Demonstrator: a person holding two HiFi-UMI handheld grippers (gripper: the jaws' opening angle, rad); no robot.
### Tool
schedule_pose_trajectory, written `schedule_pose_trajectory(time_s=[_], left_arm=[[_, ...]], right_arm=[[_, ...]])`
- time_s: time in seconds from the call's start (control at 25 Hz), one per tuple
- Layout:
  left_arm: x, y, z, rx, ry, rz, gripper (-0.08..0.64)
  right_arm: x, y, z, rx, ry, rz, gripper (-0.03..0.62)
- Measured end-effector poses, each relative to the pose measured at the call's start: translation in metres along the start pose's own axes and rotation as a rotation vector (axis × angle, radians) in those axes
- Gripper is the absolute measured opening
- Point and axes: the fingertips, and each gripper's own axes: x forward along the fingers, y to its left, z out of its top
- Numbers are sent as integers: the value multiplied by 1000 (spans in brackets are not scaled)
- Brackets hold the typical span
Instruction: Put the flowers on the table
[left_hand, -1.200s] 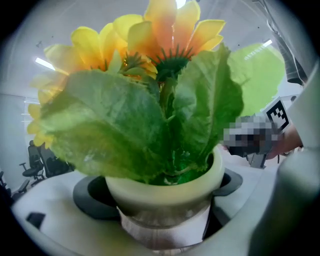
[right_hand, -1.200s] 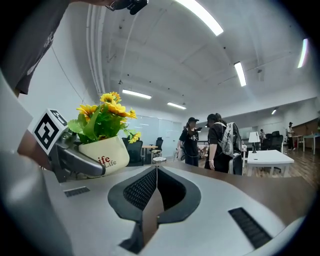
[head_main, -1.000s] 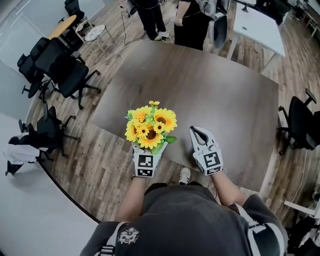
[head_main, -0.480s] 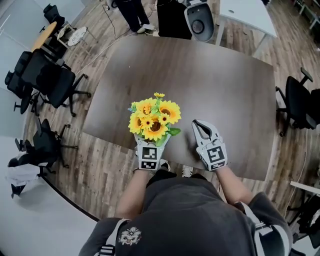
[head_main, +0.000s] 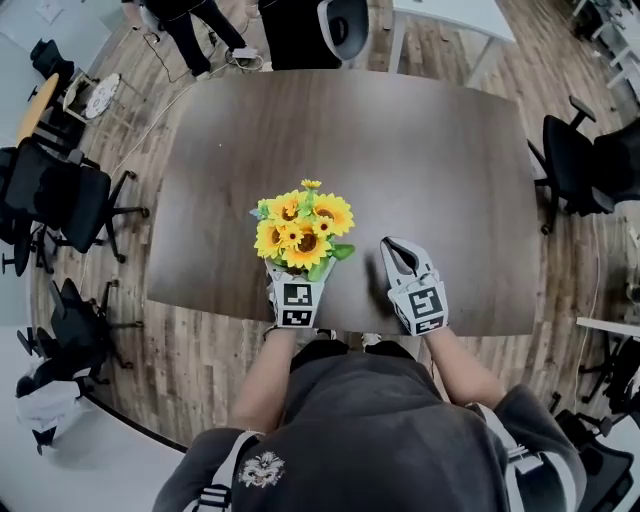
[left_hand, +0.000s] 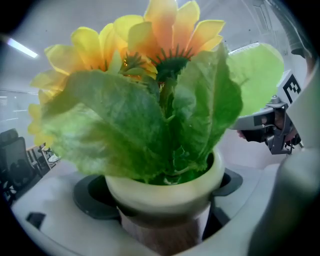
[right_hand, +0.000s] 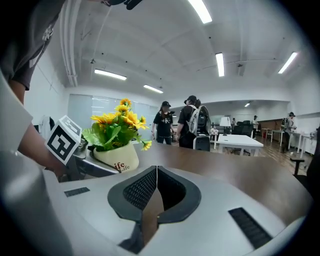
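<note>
while the left gripper (head_main: 294, 292) is clamping a cream pot (left_hand: 165, 192) of sunflowers (head_main: 301, 232) over the brown table's (head_main: 430, 150) near edge, the right gripper (right_hand: 156, 170) is hovering beside it, jaws pressed together, empty

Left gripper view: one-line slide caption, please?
Left tool clamps a cream round pot of yellow sunflowers with broad green leaves filling the frame.

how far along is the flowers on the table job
Done: the flower pot is over the table's near edge. In hand: the left gripper is shut on the pot; whether its base touches the wood can't be seen. Left: set it down and open the jaws. The right gripper is shut, empty.
</note>
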Motion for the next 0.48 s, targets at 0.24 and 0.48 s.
schedule_pose_trajectory(time_s=[0.24, 0.48], left_arm=[[25, 5, -18, 1, 26, -53, 543], [45, 7, -48, -32, 88, -63, 543]], right_arm=[[9, -5, -16, 7, 30, -53, 24], [11, -7, -26, 22, 57, -97, 25]])
